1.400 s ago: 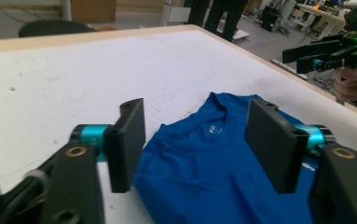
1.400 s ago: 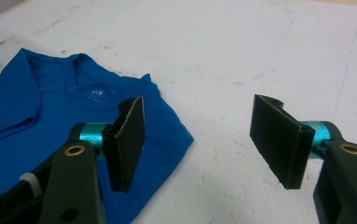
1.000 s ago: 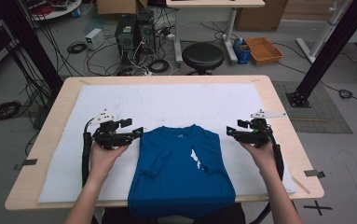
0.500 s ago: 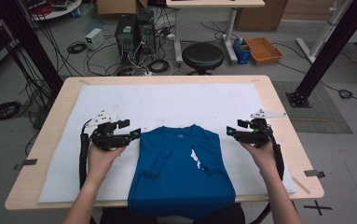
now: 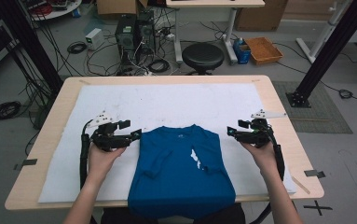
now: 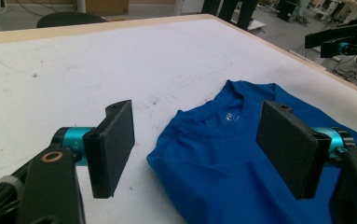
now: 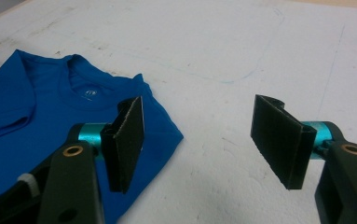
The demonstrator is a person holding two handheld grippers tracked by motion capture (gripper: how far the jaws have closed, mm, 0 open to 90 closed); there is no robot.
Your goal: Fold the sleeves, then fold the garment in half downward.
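While my forearms reach in from the near edge, the wooden table carries a wide white cloth that covers nearly all of its top, leaving a bare wood strip around the rim. The cloth looks matte and slightly marked with faint lines and specks.

On that cloth lies the blue shirt, smooth knit, folded into a narrow upright block with its round collar facing away from me and its bottom hem hanging over the near table edge. A small white print shows on its front. It sits midway between my two hands, with broad open cloth beyond the collar and to each side.

My left hand rests low on the cloth and holds the left gripper level, pointing inward at the shirt's shoulder corner. Its flat black jaws stand wide apart with nothing between them; in the left gripper view, the shoulder fold lies just ahead of them.

My right hand mirrors it, holding the right gripper level and pointed inward, just beside the shirt's other shoulder but apart from it. Those jaws are spread wide too, gripping nothing, over bare white cloth beside the shoulder corner.
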